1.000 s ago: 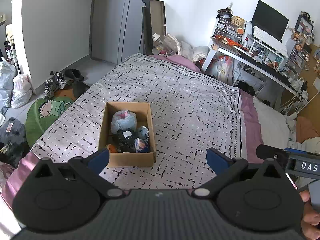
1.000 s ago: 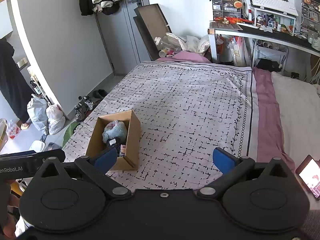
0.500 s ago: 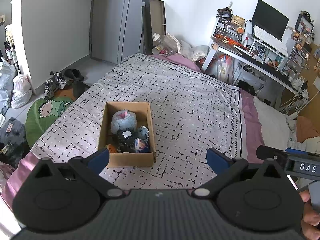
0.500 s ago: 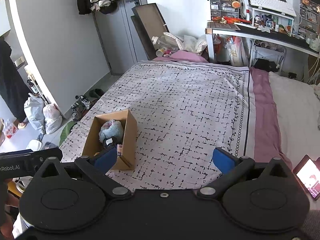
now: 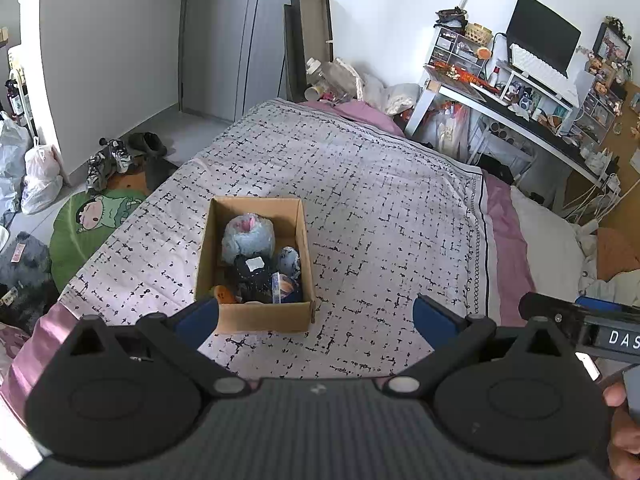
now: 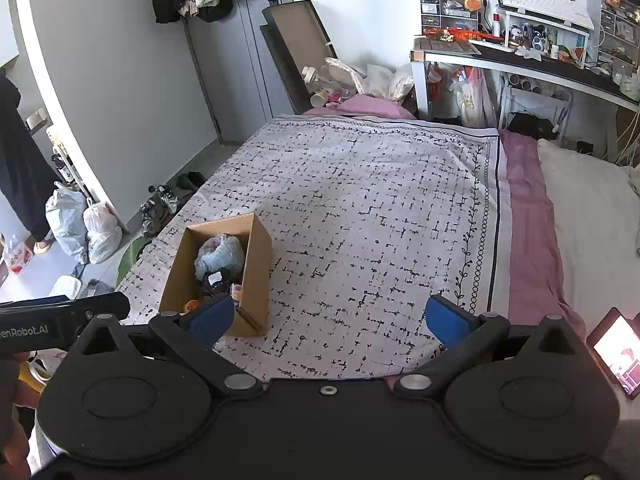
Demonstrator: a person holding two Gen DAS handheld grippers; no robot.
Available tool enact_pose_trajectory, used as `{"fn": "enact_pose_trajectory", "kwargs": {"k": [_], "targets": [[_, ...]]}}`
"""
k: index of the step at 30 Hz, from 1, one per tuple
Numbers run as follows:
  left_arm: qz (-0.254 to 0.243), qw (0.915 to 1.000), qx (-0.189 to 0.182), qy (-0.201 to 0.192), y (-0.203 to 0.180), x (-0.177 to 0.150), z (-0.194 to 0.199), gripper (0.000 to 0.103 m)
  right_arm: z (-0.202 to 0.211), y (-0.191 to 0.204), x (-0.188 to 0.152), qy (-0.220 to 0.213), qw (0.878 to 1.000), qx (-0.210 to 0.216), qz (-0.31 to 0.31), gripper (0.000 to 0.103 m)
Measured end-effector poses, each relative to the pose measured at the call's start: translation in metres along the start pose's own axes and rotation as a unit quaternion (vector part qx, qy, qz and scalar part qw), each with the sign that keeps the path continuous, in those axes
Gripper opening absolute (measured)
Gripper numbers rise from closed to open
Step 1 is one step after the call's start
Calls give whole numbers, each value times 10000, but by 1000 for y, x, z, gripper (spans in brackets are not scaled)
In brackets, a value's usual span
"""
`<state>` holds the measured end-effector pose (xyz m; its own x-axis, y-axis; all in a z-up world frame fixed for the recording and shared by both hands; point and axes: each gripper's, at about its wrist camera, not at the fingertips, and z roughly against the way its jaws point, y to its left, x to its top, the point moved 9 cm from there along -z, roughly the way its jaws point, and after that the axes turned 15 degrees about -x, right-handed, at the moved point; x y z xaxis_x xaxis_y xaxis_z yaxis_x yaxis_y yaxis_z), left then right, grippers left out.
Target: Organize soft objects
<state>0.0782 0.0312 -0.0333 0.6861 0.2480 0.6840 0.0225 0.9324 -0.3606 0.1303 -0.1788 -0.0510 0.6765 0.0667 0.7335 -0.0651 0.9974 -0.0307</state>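
A brown cardboard box [image 5: 208,248] stands on the patterned bedspread [image 5: 380,208]. Inside it lie a pale blue plush [image 5: 248,238], a dark plush with a white tag [image 5: 252,274], a small blue plush [image 5: 289,261] and a small orange item [image 5: 221,294]. My left gripper [image 5: 316,318] is open and empty, above the bed just in front of the box. My right gripper [image 6: 328,318] is open and empty, to the right of the box [image 6: 258,268]. The pale blue plush [image 6: 219,256] also shows in the right wrist view.
A pillow [image 6: 592,216] and a lit phone [image 6: 618,350] lie at the right side of the bed. A cluttered desk [image 5: 532,116] with a monitor stands at the back right. Shoes [image 5: 116,156], bags [image 5: 38,178] and a green cushion [image 5: 92,220] lie on the floor at left.
The right wrist view has shifted slightly, so the box sits a little further right and closer. The left gripper has hardly moved. Both grippers stay open.
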Motion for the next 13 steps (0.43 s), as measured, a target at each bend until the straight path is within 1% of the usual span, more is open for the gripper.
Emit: {"fn": "enact_pose_trajectory", "kwargs": {"k": [7, 13], "targets": [[-148, 9999, 37, -15, 1, 3, -7, 102, -14, 5, -2, 84, 9998, -15, 165, 103], [-186, 9998, -31, 41, 6, 2, -19, 102, -30, 8, -5, 225, 9996, 30, 189, 103]]}}
